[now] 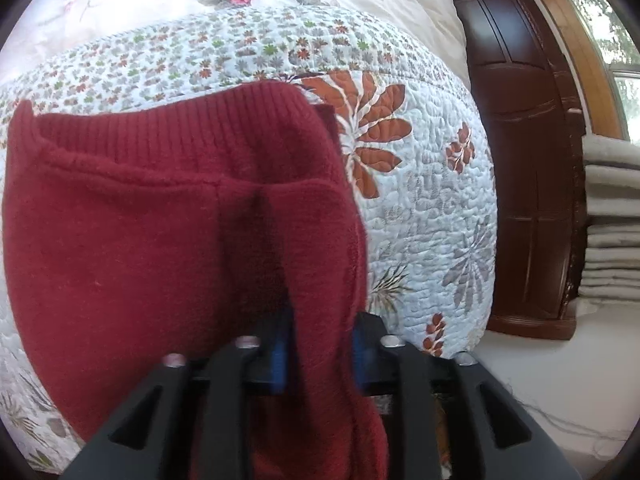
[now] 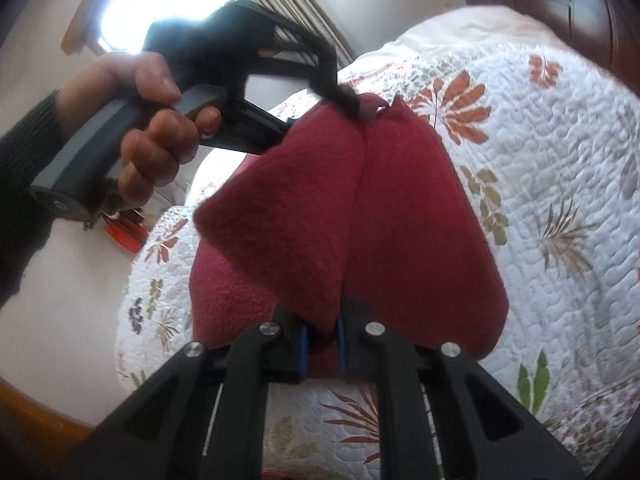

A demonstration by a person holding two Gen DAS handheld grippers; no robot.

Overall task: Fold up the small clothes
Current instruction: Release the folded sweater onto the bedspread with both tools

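- Left wrist view: the left tool (image 1: 320, 354) is clamped on a pinched ridge of the dark red knitted garment (image 1: 160, 216), its blue-padded fingers (image 1: 280, 364) pressing the cloth from both sides. That grip likely serves to lift one end so it can be carried over the rest.
- The garment's ribbed band runs across the top of the frame, and most of the cloth spreads out over the white quilted floral bedspread (image 1: 432, 200) (the bed is the working place here). Beyond the bed stand a dark wooden headboard (image 1: 520, 160) and a stack of folded grey blankets (image 1: 612, 220).
- Right wrist view: the right tool (image 2: 322, 346) is likewise closed on a fold of the same garment, which rises from it like a tent towards the far end.
- There, the other tool grips the cloth's opposite end, worked by the person's hand (image 2: 156, 128) squeezing a grey handle; a dark sleeve (image 2: 24, 184) shows. Holding both ends keeps the cloth taut and raised off the bedspread, probably to make an even crease.
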